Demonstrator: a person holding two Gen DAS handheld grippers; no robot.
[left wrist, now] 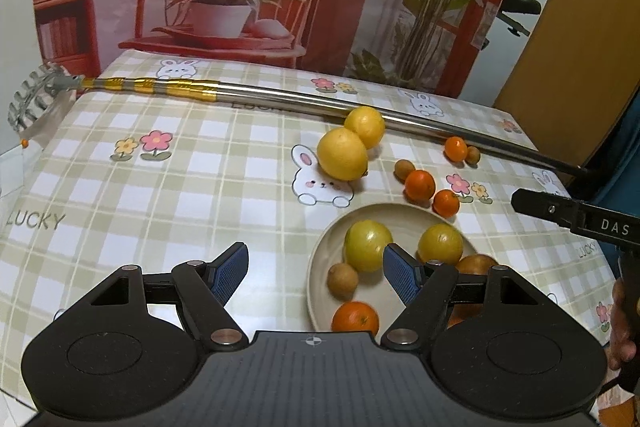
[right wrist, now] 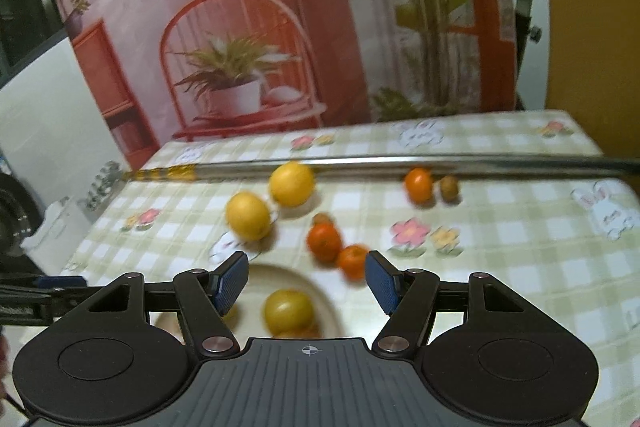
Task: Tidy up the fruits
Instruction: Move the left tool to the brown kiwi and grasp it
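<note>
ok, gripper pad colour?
Blue, with a fine textured grid on the pads. Sharpest in the left wrist view.

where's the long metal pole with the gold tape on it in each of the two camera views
Left wrist view: the metal pole lies across the far part of the table, from upper left down to the right edge, behind the lemons.
Right wrist view: the pole runs nearly level across the middle, blurred, again behind the lemons.
Shared landmark: the plate.

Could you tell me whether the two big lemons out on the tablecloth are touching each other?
Touching. In the left wrist view, the near lemon overlaps the far lemon with no tablecloth showing between them. The right wrist view is too blurred to confirm.
</note>
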